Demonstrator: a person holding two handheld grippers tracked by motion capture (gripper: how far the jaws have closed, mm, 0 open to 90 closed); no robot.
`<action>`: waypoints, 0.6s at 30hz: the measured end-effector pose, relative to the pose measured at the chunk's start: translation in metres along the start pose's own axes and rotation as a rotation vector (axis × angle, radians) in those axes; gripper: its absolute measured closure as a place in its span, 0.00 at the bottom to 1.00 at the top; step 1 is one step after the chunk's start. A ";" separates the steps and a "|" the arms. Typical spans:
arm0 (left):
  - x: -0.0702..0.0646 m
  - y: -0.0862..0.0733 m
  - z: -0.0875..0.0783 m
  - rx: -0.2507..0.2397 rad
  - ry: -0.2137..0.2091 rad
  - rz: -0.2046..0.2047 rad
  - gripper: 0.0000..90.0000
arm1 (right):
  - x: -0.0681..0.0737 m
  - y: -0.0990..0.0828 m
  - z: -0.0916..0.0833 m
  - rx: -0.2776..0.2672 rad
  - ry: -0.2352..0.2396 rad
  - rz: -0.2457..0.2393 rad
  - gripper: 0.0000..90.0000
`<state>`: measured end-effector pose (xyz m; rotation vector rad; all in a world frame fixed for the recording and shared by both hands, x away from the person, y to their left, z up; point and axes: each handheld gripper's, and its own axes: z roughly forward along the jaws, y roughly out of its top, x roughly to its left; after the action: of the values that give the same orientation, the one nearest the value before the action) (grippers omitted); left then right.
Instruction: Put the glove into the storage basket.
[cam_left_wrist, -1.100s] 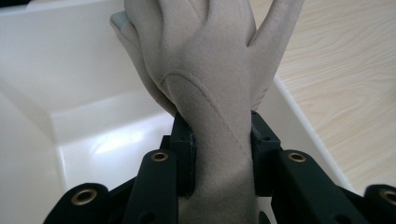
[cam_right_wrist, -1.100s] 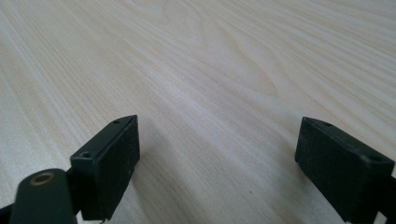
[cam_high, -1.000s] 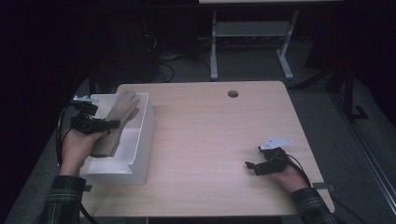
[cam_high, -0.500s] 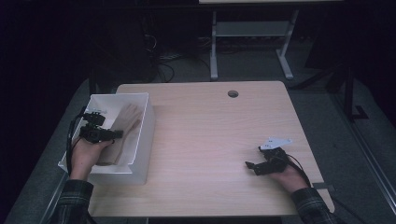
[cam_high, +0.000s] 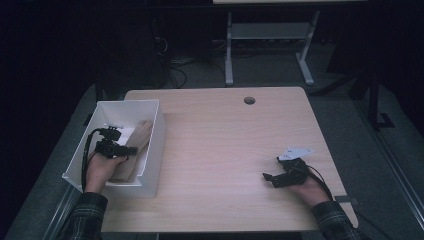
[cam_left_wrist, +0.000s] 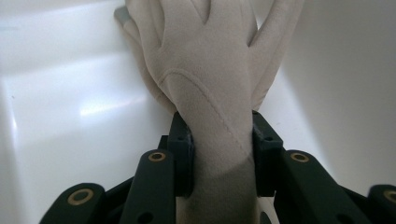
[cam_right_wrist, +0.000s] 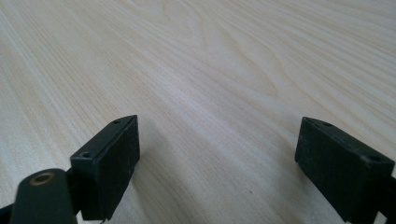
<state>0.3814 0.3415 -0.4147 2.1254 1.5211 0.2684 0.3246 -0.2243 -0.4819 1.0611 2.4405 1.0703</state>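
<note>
A beige glove (cam_high: 137, 142) lies in the white bin (cam_high: 127, 103) at the table's left edge, its fingers toward the bin's far wall. My left gripper (cam_high: 131, 150) is down inside the bin, its pads on either side of the glove's cuff (cam_left_wrist: 219, 154); the jaws have just been opening a little with the glove still between them. In the left gripper view the glove (cam_left_wrist: 210, 70) spreads over the bin's white floor (cam_left_wrist: 70, 93). My right gripper (cam_high: 267, 178) rests on the table near its front right, open (cam_right_wrist: 217, 154), with bare wood between the jaws.
The wooden table (cam_high: 225, 140) has a round cable hole (cam_high: 249, 100) near its far edge. A metal stand (cam_high: 270, 35) and cables sit on the dark floor beyond. The bin's right wall stands close beside the glove.
The left hand has lowered the glove from above the bin's rim down into the bin. The right hand has stayed where it was.
</note>
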 end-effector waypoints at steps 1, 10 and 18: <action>0.000 -0.001 0.002 0.005 0.001 -0.008 0.72 | 0.000 0.000 0.000 0.000 0.000 0.000 0.15; 0.004 -0.002 0.007 0.013 0.016 -0.011 0.47 | 0.000 0.000 0.000 0.000 0.000 0.000 0.15; 0.001 0.010 -0.016 -0.071 0.042 0.013 0.27 | 0.000 0.000 0.000 -0.003 0.001 0.002 0.15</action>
<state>0.3831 0.3448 -0.3959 2.0866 1.4995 0.3677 0.3244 -0.2242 -0.4821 1.0627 2.4379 1.0750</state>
